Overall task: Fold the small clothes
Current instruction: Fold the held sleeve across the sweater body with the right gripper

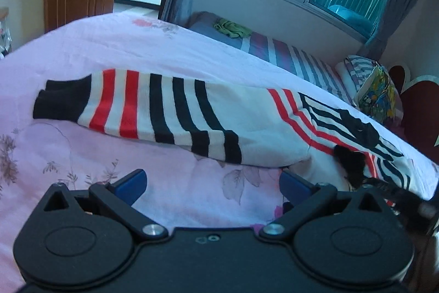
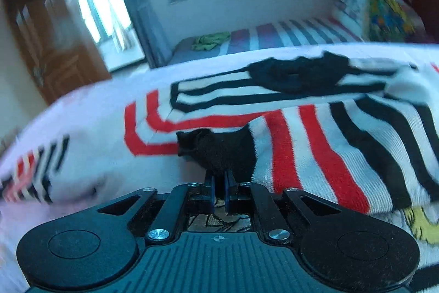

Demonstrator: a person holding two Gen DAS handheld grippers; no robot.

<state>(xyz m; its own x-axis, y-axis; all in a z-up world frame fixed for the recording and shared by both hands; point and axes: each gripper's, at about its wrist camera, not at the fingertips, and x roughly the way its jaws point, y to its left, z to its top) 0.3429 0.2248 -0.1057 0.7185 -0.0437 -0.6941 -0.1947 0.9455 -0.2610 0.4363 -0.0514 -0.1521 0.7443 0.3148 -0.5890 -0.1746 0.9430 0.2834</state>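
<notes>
Right wrist: right gripper (image 2: 219, 184) pinches sweater's (image 2: 315, 144) black cuff (image 2: 219, 153). Left gripper (image 1: 211, 183) gapes wide, empty, just beside sweater.

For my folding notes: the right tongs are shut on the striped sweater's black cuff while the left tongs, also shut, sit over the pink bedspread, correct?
Not quite: the left tongs are open, blue fingers spread wide over the pink bedspread, as the left wrist view shows. The right tongs are indeed shut on the striped sweater's black cuff.
</notes>
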